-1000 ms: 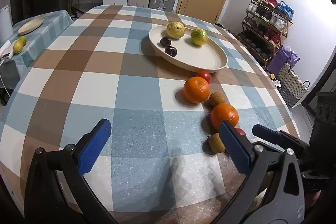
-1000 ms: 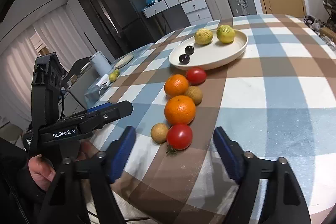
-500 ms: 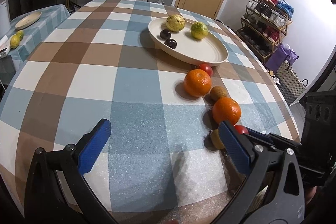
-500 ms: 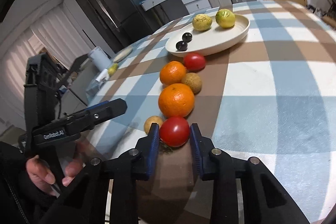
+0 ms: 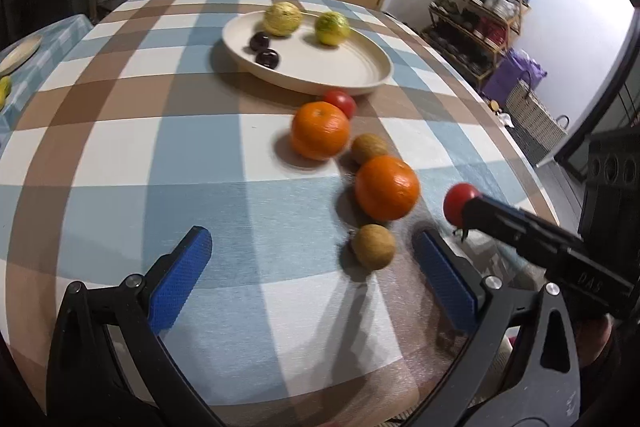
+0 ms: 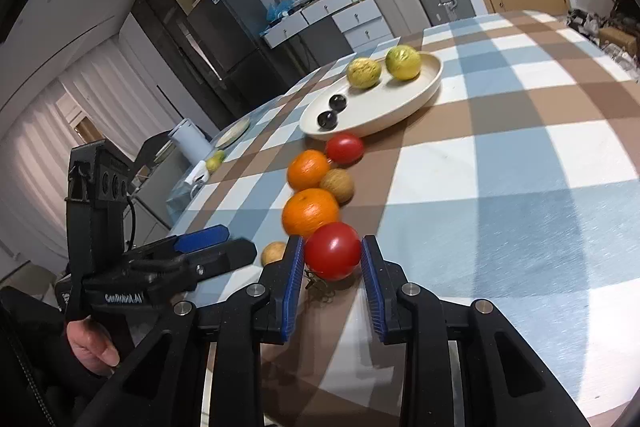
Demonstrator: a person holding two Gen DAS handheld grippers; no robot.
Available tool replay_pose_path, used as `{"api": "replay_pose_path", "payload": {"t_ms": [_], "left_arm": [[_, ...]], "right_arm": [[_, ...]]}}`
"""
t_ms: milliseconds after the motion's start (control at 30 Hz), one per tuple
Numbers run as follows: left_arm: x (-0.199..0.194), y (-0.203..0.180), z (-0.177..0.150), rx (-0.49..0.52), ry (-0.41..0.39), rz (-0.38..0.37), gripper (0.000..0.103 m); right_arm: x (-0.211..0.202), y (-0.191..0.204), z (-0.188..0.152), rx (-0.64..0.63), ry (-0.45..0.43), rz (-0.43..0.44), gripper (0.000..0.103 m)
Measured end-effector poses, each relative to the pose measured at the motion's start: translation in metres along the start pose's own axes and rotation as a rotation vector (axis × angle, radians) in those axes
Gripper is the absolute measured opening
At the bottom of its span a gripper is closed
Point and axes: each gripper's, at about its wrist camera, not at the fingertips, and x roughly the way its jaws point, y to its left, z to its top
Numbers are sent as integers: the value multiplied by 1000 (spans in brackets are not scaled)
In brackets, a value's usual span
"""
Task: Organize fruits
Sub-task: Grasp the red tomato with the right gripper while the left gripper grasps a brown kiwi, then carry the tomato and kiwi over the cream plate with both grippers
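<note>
Blue pads of the right gripper (image 6: 332, 263) clamp a red tomato (image 6: 333, 250), one pad on each flank; its green stem (image 6: 318, 285) hangs below, and in the left wrist view the fruit (image 5: 460, 202) sits clear of the checked tablecloth (image 6: 520, 163), raised at the fingertip

Just ahead of the claw: large orange (image 6: 310, 211), partly hidden behind the tomato. Left of the claw and low: small brown fruit (image 6: 273, 252). Further ahead in the same line: a second brown fruit (image 6: 337, 185) touching a second orange (image 6: 309, 169), then a second tomato (image 6: 344, 147) just beside the rim of the cream plate (image 6: 424, 95)

Plate contents, far from the claw: two yellow-green fruits (image 6: 363, 72) (image 6: 403, 62) at the back, two dark round fruits (image 6: 338, 101) (image 6: 327, 119) nearer the front edge

Left gripper (image 5: 320, 267): jaws wide apart, nothing between the pads, held above the cloth. The near brown fruit (image 5: 373, 246) lies just ahead of its right-hand pad; near orange (image 5: 387, 187) beyond that. In the right wrist view this gripper (image 6: 208, 247) sits well left of the clamped tomato, with the person's hand (image 6: 90, 347) on its grip

Motion blur on the fruit in both views
</note>
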Motion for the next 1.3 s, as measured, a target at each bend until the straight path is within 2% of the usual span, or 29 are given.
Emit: {"api": "replay_pose_path", "payload": {"t_ms": [233,300,467,500,567,733,1100,1300], "left_arm": [[4,-23,-1,101,19,-36,90],[7,-26,0,117,27,-34,71],[12,-28,-1,138,66,-66,44],[12,-29,-1,149,70,-55,31],[13,-31,0,168,86,-64,24],[10,-30,-1,167,83,-105,23],[-14,-17,11,149,13,-112,23],[-22,-3,33,138,-29,-107,23]], "right_arm": [[-13,-11,2,20,-35,6,29],[-14,-13,2,20,-38,8,29],[-17,-13,2,16,-43,11,29],[-17,-13,2,15,-44,13,29],[-18,-13,2,13,-47,16,29],[-18,-12,3,11,-49,16,29],[-18,-4,10,-9,-64,13,29],[-13,-5,19,-7,-64,6,29]]}}
